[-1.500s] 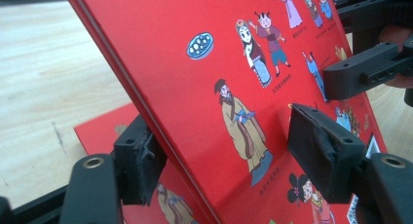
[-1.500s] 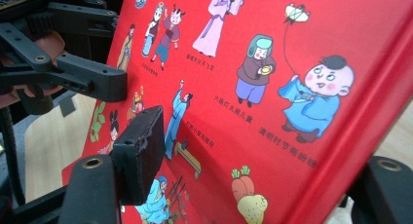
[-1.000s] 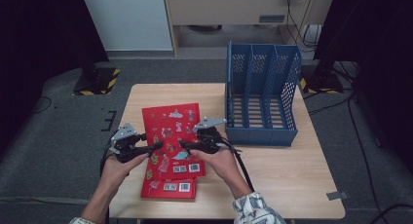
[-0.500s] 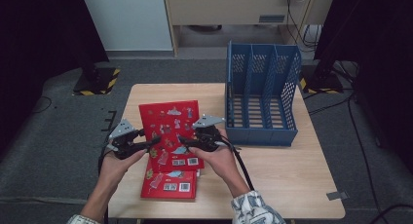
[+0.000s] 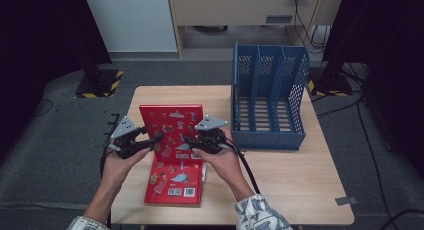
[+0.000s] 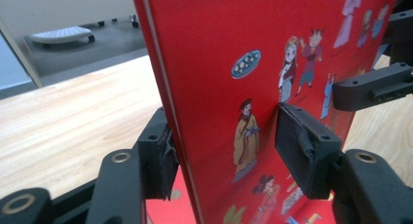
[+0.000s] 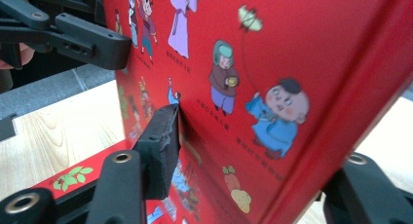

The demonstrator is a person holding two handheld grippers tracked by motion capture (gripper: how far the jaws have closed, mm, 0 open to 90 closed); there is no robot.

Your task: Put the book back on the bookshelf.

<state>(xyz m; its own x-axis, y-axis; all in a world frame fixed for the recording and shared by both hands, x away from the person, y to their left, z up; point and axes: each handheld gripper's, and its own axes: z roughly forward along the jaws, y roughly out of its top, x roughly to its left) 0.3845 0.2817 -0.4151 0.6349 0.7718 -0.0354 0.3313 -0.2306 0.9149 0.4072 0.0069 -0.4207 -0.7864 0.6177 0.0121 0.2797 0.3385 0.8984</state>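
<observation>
- Hand-held gripper grips come first: the left hand-held gripper [image 5: 156,140] clamps the left edge of the upright red book [image 5: 171,130], and the right hand-held gripper [image 5: 186,140], whose jaws have just been closing, grasps its right edge, one pad flat on the cover.
- Table [image 5: 280,175]: pale wood; it carries everything below.
- Blue rack [image 5: 270,102]: mesh walls, three slots, at the back right of the table, well apart from the books.
- Upright book: held over the table's left half, above the flat book; its glossy red cover bears small cartoon figures in robes.
- Flat book [image 5: 172,182]: a second red one with similar pictures and a barcode, lying at the near edge.
</observation>
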